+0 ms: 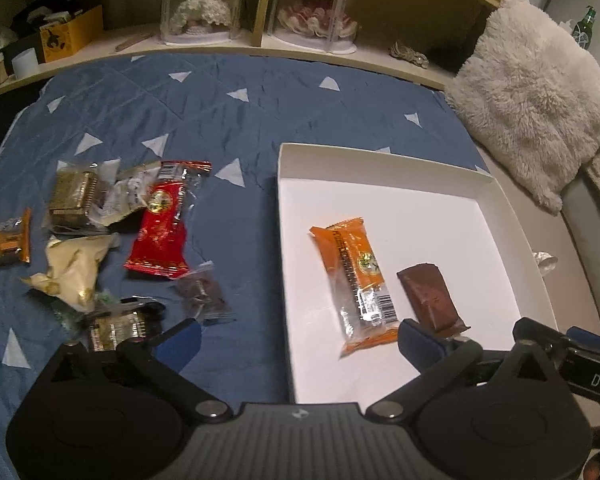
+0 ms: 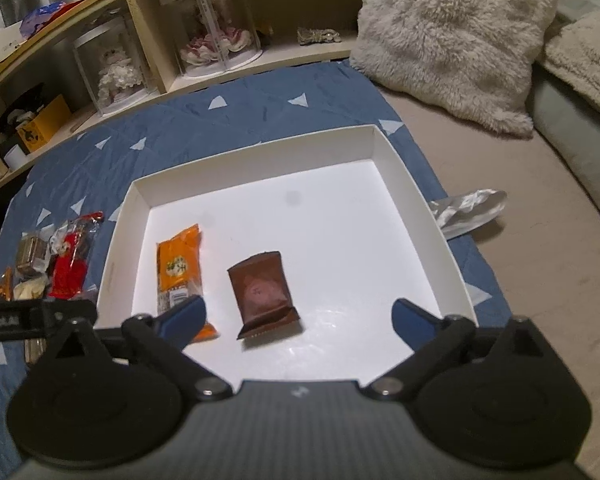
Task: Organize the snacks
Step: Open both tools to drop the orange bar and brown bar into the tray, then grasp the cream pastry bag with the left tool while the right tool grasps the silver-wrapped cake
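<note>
- I have my left gripper (image 1: 298,342) spread wide with nothing between its blue fingers (image 1: 180,342), hanging over the near left edge of the white box (image 1: 380,168).
- My right gripper (image 2: 298,320) is also wide apart and holds nothing; it hangs over the near part of the box floor.
- The white box sits on the blue quilt (image 1: 220,100) with white triangles, to the right of the loose snacks.
- Inside the box I see two packets side by side, close but not touching: an orange snack bar (image 1: 354,280) on the left and a brown packet (image 2: 262,294) on its right.
- In the right wrist view the brown packet lies between my right fingers but further out, flat on the floor of the box.
- The other snacks lie in a loose pile on the quilt, left of the box: a red packet (image 1: 162,228), a cream pouch (image 1: 76,272), a clear-wrapped gold block (image 1: 72,200), a small dark clear packet (image 1: 204,296) and an orange packet (image 1: 4,244) at the far left edge.
- One more clear-wrapped snack (image 1: 120,326) lies just beyond my left gripper's left finger.
- A crumpled silver wrapper (image 2: 466,210) lies off the right side of the box.
- A fluffy cream pillow (image 1: 536,108) stands far right, and a shelf (image 1: 220,46) with boxed dolls runs along the far side.
</note>
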